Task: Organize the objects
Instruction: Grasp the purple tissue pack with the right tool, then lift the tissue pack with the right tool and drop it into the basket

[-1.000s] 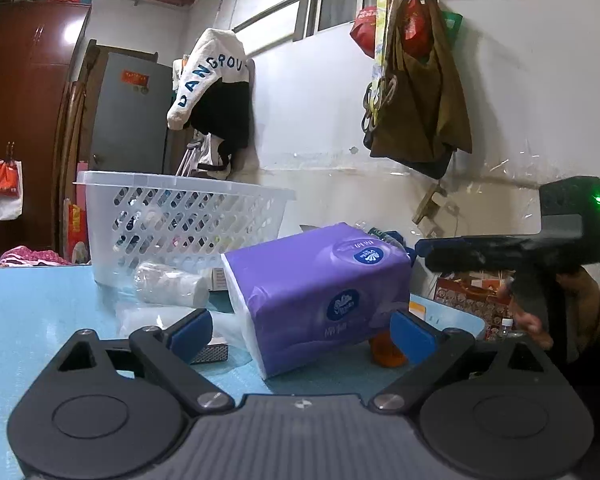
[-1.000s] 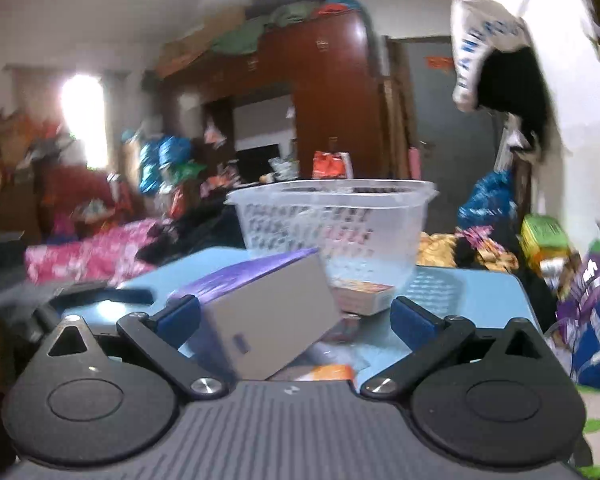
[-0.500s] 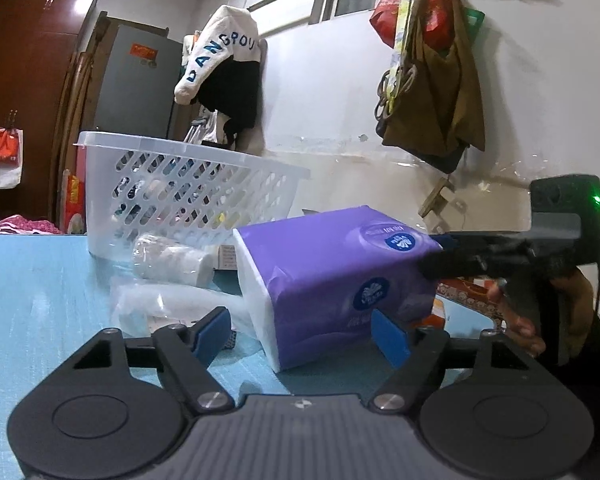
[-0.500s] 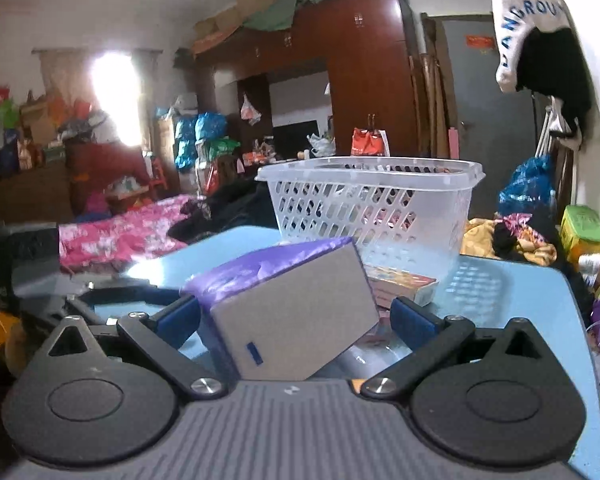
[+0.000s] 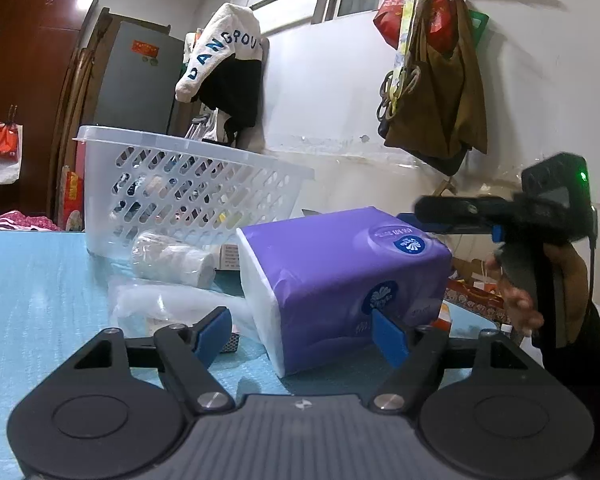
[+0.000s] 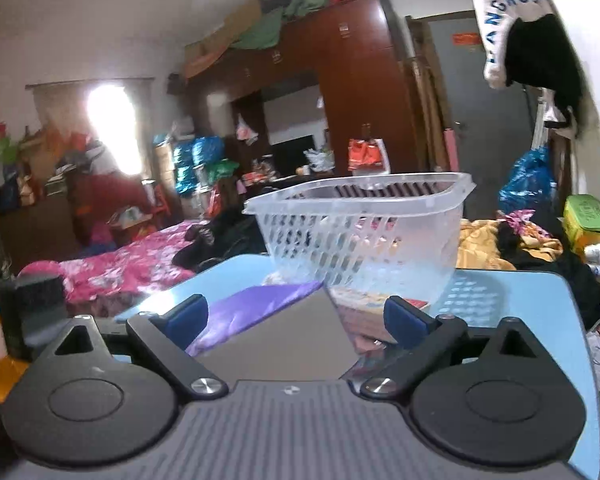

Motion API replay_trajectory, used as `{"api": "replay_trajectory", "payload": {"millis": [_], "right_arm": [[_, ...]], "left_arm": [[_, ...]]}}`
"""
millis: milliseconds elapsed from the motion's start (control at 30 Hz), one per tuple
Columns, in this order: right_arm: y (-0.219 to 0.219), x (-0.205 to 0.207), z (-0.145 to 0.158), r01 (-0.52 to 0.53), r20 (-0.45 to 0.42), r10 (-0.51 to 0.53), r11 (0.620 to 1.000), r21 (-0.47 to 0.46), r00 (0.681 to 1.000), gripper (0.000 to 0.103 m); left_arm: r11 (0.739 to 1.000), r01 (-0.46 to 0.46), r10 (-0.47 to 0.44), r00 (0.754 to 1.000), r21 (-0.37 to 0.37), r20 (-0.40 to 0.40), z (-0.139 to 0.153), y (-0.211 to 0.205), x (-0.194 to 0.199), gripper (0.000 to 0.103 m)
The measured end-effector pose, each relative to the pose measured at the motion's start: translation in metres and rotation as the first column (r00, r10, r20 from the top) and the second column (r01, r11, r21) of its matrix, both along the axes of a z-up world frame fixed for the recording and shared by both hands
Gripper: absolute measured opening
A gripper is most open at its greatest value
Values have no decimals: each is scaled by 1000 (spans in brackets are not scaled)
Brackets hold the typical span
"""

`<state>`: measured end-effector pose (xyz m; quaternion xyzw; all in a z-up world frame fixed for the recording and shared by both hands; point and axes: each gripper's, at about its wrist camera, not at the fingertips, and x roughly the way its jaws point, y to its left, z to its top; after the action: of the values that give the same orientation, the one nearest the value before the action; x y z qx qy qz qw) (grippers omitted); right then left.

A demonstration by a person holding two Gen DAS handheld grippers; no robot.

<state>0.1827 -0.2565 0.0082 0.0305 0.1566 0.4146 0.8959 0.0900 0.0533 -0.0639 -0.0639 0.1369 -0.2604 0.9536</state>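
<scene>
Since a second ago my left gripper (image 5: 302,334) has narrowed, and the purple tissue pack (image 5: 340,280) now fills more of both views; my right gripper (image 6: 296,318) has edged in so the pack's grey end face (image 6: 276,340) sits right between its fingers. The left jaws stand apart: the left blue pad (image 5: 214,334) is clear of the pack, while the right pad (image 5: 388,336) overlaps its purple side at about 3 o'clock, and I cannot tell whether it touches. The right jaws are closing, with the pack between them, though the pads show gaps on both sides, so nothing is gripped.

The pack lies tilted on the blue table (image 5: 32,280), in front of the white basket (image 5: 188,196), which stands at 11 o'clock in the left view and 12 o'clock in the right.

Only the left view shows the roll wrapped in clear plastic (image 5: 172,258) and the crumpled plastic bag (image 5: 168,308) at 10 o'clock of the pack, plus my right gripper's body and hand (image 5: 532,280) at 3 o'clock. Only the right view shows a flat printed box (image 6: 376,300) lying just under the basket's near wall, and the pink bedspread (image 6: 120,268) at 9 o'clock.
</scene>
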Motion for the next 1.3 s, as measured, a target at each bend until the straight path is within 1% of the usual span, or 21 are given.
{"api": "replay_trajectory", "payload": {"millis": [67,133,200,300,367,400,433,600,700,933,1167,1300], "right_arm": [[8,5,1,15,-16,-15,1000,-15,1000,95],[15,13,2,15,-58,-17,1000,-24,998,95],[21,25,-1,-14,-138,9,999,-35,990,95],[23,34,-8,-63,-219,59,998,-12,974,95],[23,32,-9,-68,-233,65,998,-5,970,93],[23,31,-10,-77,-241,74,997,-6,968,93],[22,29,-10,-74,-235,71,997,-7,969,93],[21,24,-8,-60,-214,56,998,-10,975,89],[22,18,-4,-50,-189,47,999,-10,981,88],[20,10,4,-56,-146,58,998,15,988,88],[26,1,28,-73,-64,74,997,5,995,87],[33,2,48,-79,-13,79,997,-8,997,87]], "left_arm": [[1000,7,-7,1000,0,2,0,-2,0,80],[1000,10,-10,1000,7,3,0,-4,0,80],[1000,12,-12,1000,15,5,0,-7,1,80],[1000,15,-15,1000,7,-1,-1,-8,3,80],[1000,17,-17,1000,8,-1,-1,-9,3,79],[1000,19,-19,1000,9,-3,-1,-10,3,76],[1000,29,-29,1000,10,-9,-1,-11,4,72],[1000,25,-25,1000,4,-6,-2,-13,4,71],[1000,22,-21,1000,-10,17,-3,-13,0,70],[1000,-2,3,997,-8,82,6,-18,-12,70],[1000,-19,18,989,5,150,25,-18,-21,70],[999,-30,27,982,18,185,42,-16,-19,70]]}}
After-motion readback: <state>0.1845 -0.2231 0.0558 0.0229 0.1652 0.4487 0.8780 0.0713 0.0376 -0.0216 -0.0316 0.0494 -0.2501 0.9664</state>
